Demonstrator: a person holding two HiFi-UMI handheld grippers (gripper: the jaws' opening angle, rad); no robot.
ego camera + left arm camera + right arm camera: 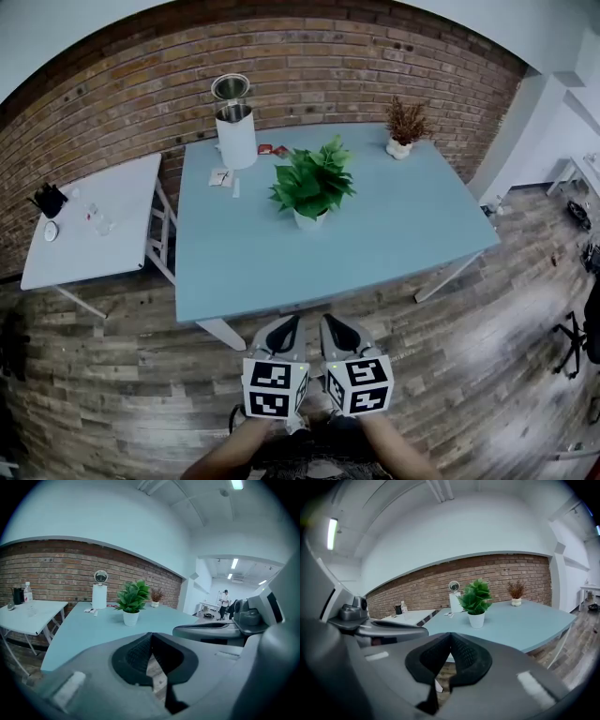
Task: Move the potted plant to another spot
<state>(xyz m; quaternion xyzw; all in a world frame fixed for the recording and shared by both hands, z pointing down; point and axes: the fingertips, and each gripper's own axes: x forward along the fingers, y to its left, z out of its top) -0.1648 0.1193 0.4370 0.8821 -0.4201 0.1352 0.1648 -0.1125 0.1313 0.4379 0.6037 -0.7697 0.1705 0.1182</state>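
Near the middle of the blue bench (412, 234), a little toward its far edge, stands the potted plant (312, 187): green leaves in a small white pot, upright and apart from everything else. At the far left corner stands a white canister (235, 131) with a metal top, and paper scraps (222, 176) lie just in front of it. Two small red things (272, 149) lie by the far edge, between canister and plant. At the far right corner stands a dried brown plant (405, 127) in its own white pot. A smaller white bench (112, 234) stands left of the blue one, carrying a bottle (28, 595) and a black thing (49, 199). A brick wall (328, 66) runs behind both.

Off the near edge, over the wooden floor (141, 375), the left gripper (289, 323) and right gripper (336, 323) hang side by side, well apart from the plant and tipped slightly down. The left fingers (138, 653) are together and hold nothing; the right fingers (464, 653) are likewise closed and empty.
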